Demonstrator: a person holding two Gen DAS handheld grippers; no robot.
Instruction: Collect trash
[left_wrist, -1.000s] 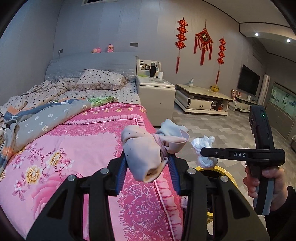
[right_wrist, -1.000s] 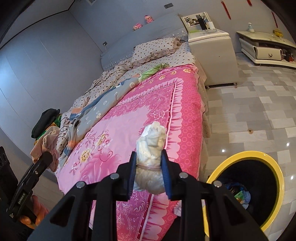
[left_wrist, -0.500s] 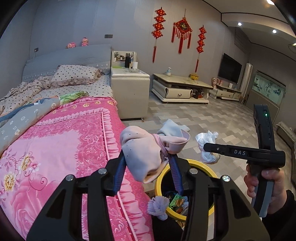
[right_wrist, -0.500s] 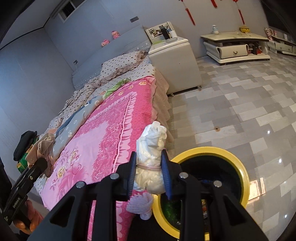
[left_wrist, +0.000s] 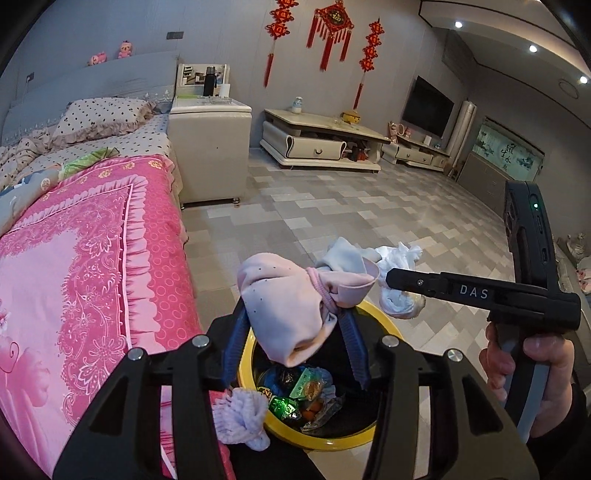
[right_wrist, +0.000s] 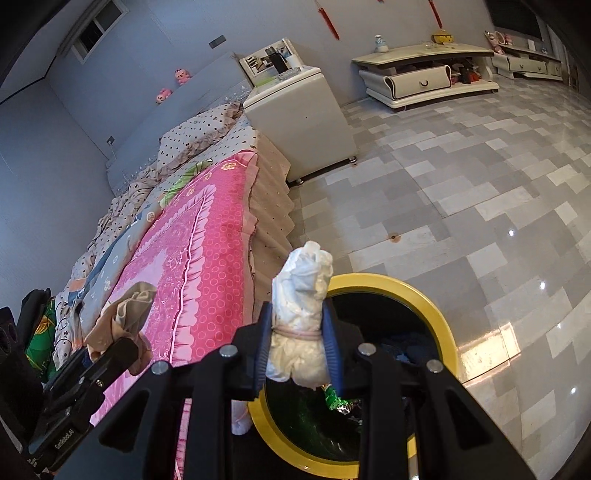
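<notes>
On my left lies the bed (left_wrist: 92, 236) under its pink floral cover, running away to the dotted pillow (left_wrist: 99, 118) at the far end. Beyond its foot corner stands a cream cabinet (left_wrist: 210, 147), and further right across the grey tiled floor (left_wrist: 351, 214) a low cream table (left_wrist: 321, 136) sits against the far wall.

Right below me, tight against the bed's near right edge, is the yellow-rimmed trash bin (right_wrist: 424, 306), with bright wrappers (left_wrist: 303, 391) lying inside. A small pale lilac bundle (left_wrist: 240, 417) hangs at the bin's left rim, against the bedcover.

My left gripper (left_wrist: 295, 332) hangs over the bin with the pink tied cloth bundle (left_wrist: 284, 306) between its blue pads; the jaws have just been opening, and the right pad now stands clear of the cloth, so the hold is loosened.

My right gripper (right_wrist: 297, 332) is clamped tight on the white crumpled wad (right_wrist: 301, 317), bound by a pink band, directly above the bin's left rim. The two grippers sit close together, tips nearly crossing.
</notes>
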